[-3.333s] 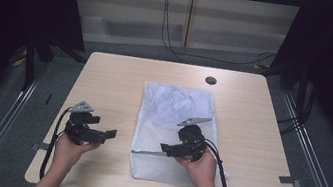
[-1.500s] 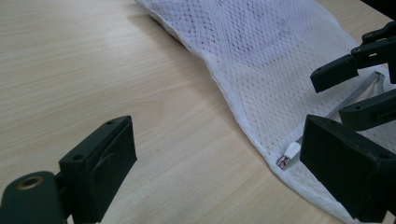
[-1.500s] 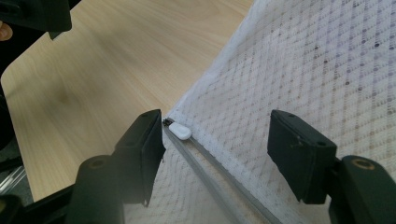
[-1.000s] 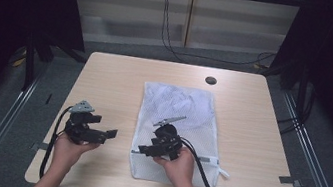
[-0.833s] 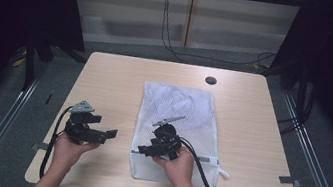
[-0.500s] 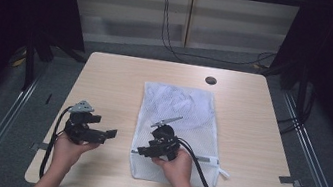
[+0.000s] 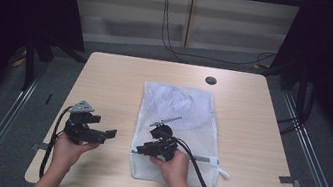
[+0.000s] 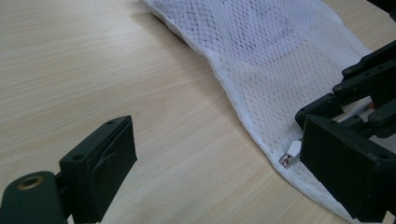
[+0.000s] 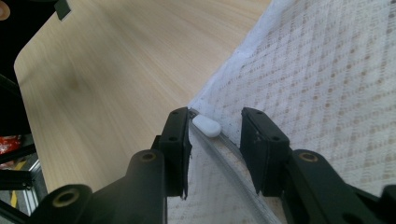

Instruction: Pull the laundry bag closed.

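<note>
A white mesh laundry bag [image 7: 187, 112] lies flat on the wooden table [image 7: 116, 80]. Its zipper runs along the near end, and the white zipper pull [image 9: 207, 126] sits at the bag's left corner. My right gripper [image 7: 139, 149] is low over that corner. Its jaws have just been closing and now straddle the pull [image 8: 290, 156], with a gap still showing on each side of it. My left gripper [image 7: 109, 135] rests on the bare wood left of the bag, open [image 8: 217, 130], nothing between its jaws.
A dark round cable hole [image 7: 210, 80] sits near the table's far edge. Black cables trail from both grippers toward the near edge. Bare wood lies left and right of the bag.
Since the earliest frame my right gripper has slid left along the bag's near end to its left corner. The left gripper has stayed put.
</note>
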`<state>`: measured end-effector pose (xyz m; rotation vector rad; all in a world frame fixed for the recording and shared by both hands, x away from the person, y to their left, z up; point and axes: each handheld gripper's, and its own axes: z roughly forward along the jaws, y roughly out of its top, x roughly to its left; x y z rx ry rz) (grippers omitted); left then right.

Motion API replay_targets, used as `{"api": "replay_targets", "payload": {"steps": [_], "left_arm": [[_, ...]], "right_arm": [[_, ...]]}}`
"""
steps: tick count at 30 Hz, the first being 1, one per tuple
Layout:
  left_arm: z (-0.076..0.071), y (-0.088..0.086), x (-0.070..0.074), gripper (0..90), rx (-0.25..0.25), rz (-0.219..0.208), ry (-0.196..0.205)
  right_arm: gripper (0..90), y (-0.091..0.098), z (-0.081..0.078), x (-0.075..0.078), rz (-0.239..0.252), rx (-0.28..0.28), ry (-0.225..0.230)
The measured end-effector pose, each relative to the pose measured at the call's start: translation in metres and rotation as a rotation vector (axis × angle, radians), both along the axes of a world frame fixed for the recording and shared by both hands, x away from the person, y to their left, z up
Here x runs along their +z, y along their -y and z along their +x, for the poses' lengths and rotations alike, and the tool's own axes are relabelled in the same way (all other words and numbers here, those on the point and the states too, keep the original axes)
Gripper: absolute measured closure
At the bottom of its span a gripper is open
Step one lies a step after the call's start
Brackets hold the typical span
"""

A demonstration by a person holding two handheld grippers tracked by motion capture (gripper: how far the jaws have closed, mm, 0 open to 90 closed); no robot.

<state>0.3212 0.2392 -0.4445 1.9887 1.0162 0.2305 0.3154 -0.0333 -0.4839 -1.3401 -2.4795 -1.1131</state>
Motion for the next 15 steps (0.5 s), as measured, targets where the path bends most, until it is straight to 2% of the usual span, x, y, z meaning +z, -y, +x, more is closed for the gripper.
{"api": "replay_targets", "payload": {"steps": [5,7,12,15], "left_arm": [[0.0004,0.0001,-0.0007,10.6,-0.010,0.009,-0.002],[0.0004,0.0000,-0.0006,10.6,-0.008,0.008,-0.001],[0.0008,-0.0005,-0.0008,10.6,-0.009,0.005,-0.005],[0.0009,-0.0010,-0.0005,10.6,-0.008,0.004,-0.004]], "right_arm": [[66.7,-0.0036,0.0007,-0.0024,-0.004,0.000,-0.030],[67.5,-0.0039,0.0015,-0.0034,-0.001,0.004,-0.017],[73.9,-0.0060,0.0029,-0.0052,0.010,0.003,-0.031],[74.1,-0.0078,0.0025,-0.0038,0.017,-0.006,-0.039]]}}
